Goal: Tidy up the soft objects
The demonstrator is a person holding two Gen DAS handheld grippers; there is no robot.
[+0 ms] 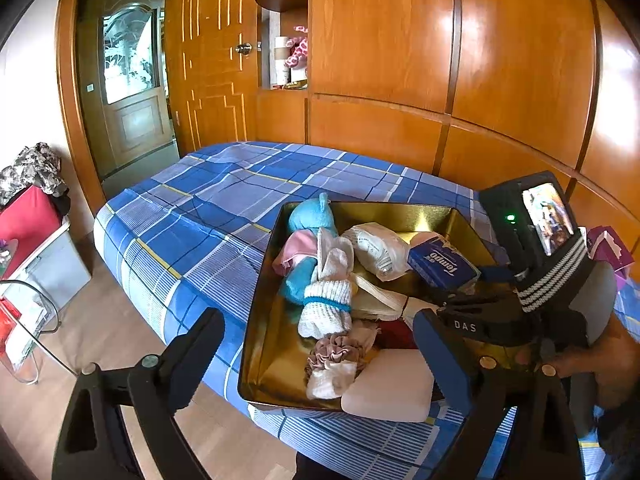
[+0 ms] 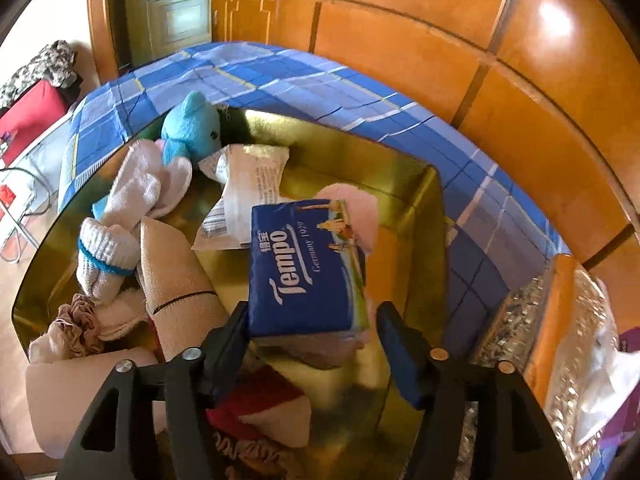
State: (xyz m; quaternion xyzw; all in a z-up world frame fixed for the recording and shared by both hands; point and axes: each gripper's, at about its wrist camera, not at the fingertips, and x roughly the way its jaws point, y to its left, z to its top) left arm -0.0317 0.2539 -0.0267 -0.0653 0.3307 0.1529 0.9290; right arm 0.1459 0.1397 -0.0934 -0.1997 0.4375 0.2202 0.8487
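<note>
A gold tin tray (image 1: 272, 340) lies on the bed and holds several soft items: a blue plush toy (image 1: 310, 214), white socks (image 1: 326, 300), a pink scrunchie (image 1: 336, 350) and a white packet (image 1: 378, 248). My right gripper (image 2: 313, 312) points down into the tray (image 2: 416, 208) with a blue Tempo tissue pack (image 2: 308, 264) between its fingers. Its left finger touches the pack's edge, while the right finger stands apart from it. My left gripper (image 1: 320, 320) hangs wide open before the tray's near side, holding nothing.
The bed has a blue plaid sheet (image 1: 208, 216) and stands against a wooden wardrobe wall (image 1: 380, 40). A glittery tissue box (image 2: 560, 340) sits right of the tray. A red bag (image 1: 24, 220) and a glass side table (image 1: 28, 320) stand on the left.
</note>
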